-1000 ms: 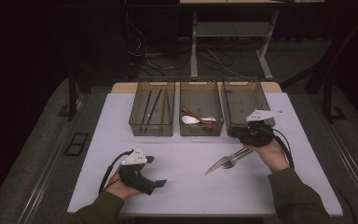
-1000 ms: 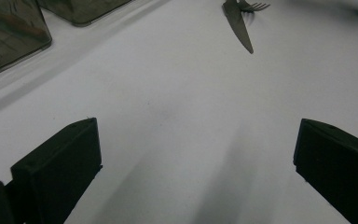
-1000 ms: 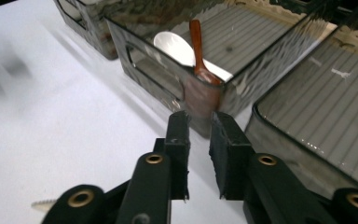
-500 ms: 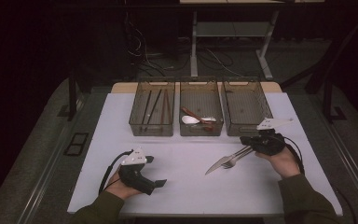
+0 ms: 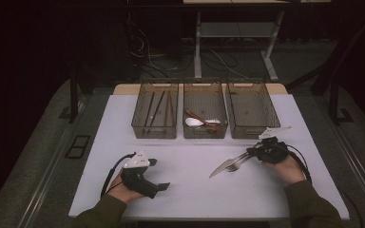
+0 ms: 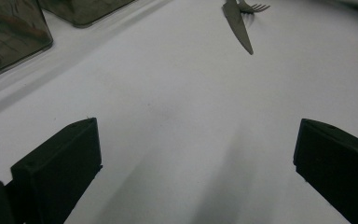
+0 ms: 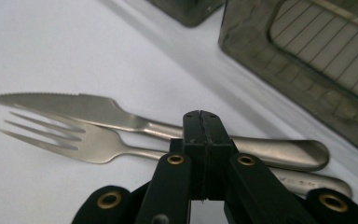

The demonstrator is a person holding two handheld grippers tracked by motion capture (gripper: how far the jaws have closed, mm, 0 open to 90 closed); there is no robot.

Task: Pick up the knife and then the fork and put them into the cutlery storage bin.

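One steel knife [image 7: 121,114] with a serrated blade and one steel fork [image 7: 84,142] lie side by side on the white tabletop [image 5: 190,166], at its right, in front of the three smoky clear plastic bins [image 5: 204,111]. The right gripper [image 5: 255,153] sits over their handles with its black jaws pressed flat together, nothing visibly between them. The right hand [image 5: 285,167] rests low on the table, forearm angled in from the bottom corner. The left bin holds three dark sticks [image 5: 158,105], the middle one a white spoon [image 5: 195,122] and a brown utensil. The left gripper [image 5: 158,189] lies at the near left, jaws spread wide over bare table, cupped by the left hand [image 5: 123,190].
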